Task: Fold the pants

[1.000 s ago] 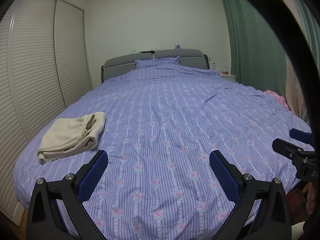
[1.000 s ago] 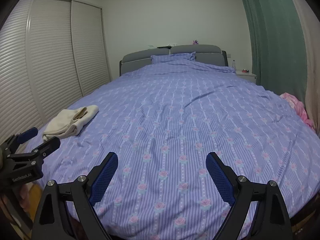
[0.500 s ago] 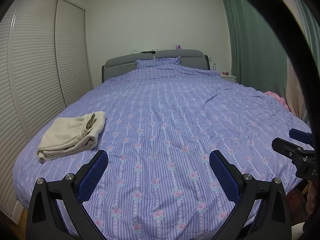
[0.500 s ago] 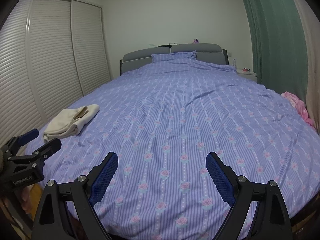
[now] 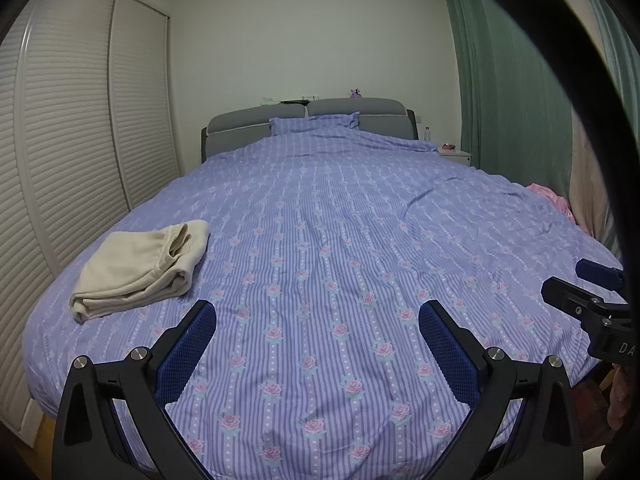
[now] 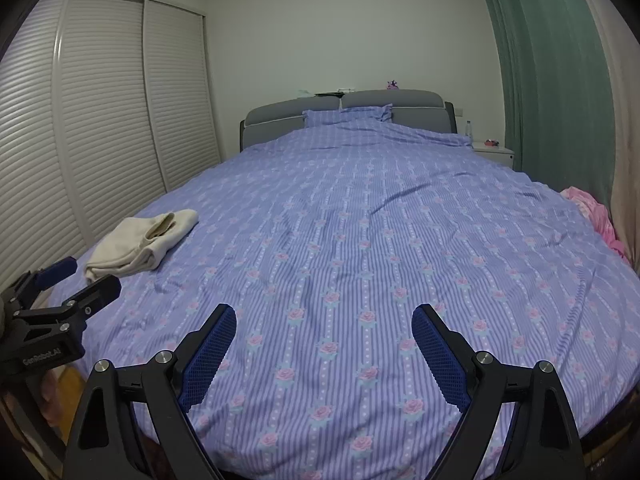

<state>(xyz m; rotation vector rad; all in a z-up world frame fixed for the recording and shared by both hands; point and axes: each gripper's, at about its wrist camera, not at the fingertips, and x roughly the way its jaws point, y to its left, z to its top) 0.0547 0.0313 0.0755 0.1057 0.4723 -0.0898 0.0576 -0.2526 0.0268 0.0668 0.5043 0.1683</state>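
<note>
Cream pants [image 5: 144,264] lie folded into a compact bundle on the left side of the bed [image 5: 340,240], also seen at the left as the pants [image 6: 140,244] in the right wrist view. My left gripper [image 5: 318,346] hovers open above the foot of the bed, nothing between its blue pads, the pants up and to its left. My right gripper [image 6: 324,348] is open too, over the bed's foot, empty. Each gripper shows at the other view's edge: the right one [image 5: 588,296], the left one [image 6: 60,288].
A purple striped cover with roses spreads over the bed [image 6: 380,240]. Louvred wardrobe doors [image 5: 80,140] run along the left. Green curtains [image 6: 552,80] hang at the right, with a pink cloth [image 6: 596,216] at the bed's right edge and a white nightstand [image 6: 494,154] beside the grey headboard [image 5: 308,120].
Both grippers have stayed open and empty. The views shift only slightly; the pants lie as before.
</note>
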